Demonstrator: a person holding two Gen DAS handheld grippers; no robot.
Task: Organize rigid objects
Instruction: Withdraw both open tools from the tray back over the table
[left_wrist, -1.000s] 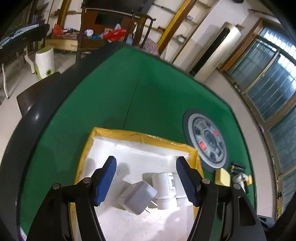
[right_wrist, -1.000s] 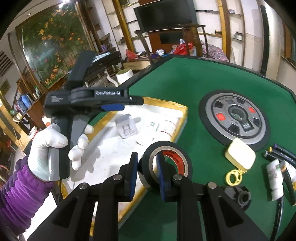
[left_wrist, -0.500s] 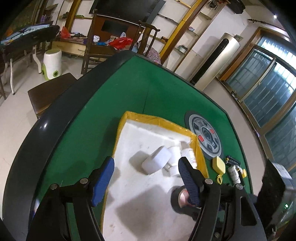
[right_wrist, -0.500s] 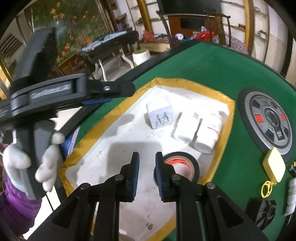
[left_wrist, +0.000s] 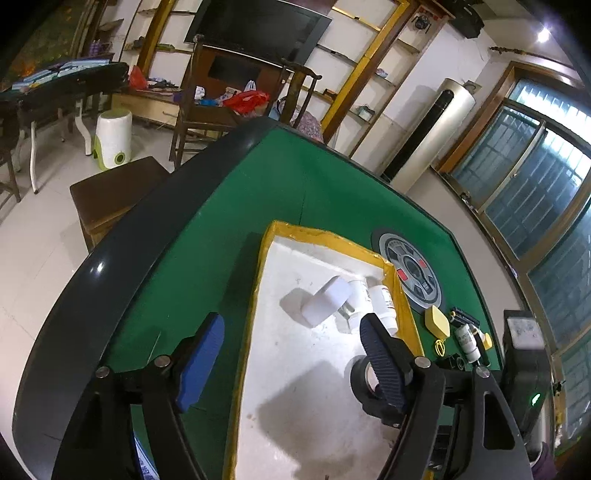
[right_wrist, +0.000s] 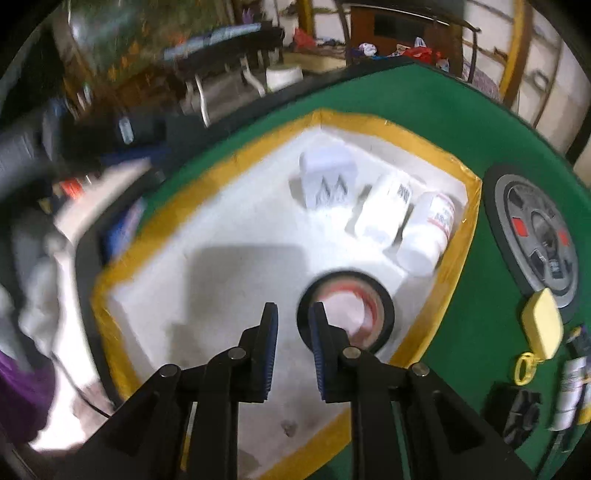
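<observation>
A white foam tray with a yellow taped rim (right_wrist: 439, 295) (left_wrist: 258, 280) lies on the green table. In it lie a white charger block (right_wrist: 327, 181) (left_wrist: 327, 301), two white bottles (right_wrist: 384, 210) (right_wrist: 428, 232) and a black tape roll (right_wrist: 347, 308) (left_wrist: 364, 376). My right gripper (right_wrist: 293, 323) hangs over the tray with its jaws parted a little; its right finger overlaps the roll's left wall, and the roll rests on the tray floor. My left gripper (left_wrist: 291, 354) is open and empty above the tray's near left part.
A round grey control panel (right_wrist: 535, 229) (left_wrist: 412, 271) sits in the table right of the tray. Beside it lie a yellow fob with a ring (right_wrist: 541, 325) (left_wrist: 437, 321), black pieces and a small bottle (left_wrist: 467, 339). The table's dark rim (left_wrist: 110, 251) curves on the left.
My right gripper carried the tape roll from over the green felt into the tray and set it down, then its jaws parted. My left gripper rose and drew back.
</observation>
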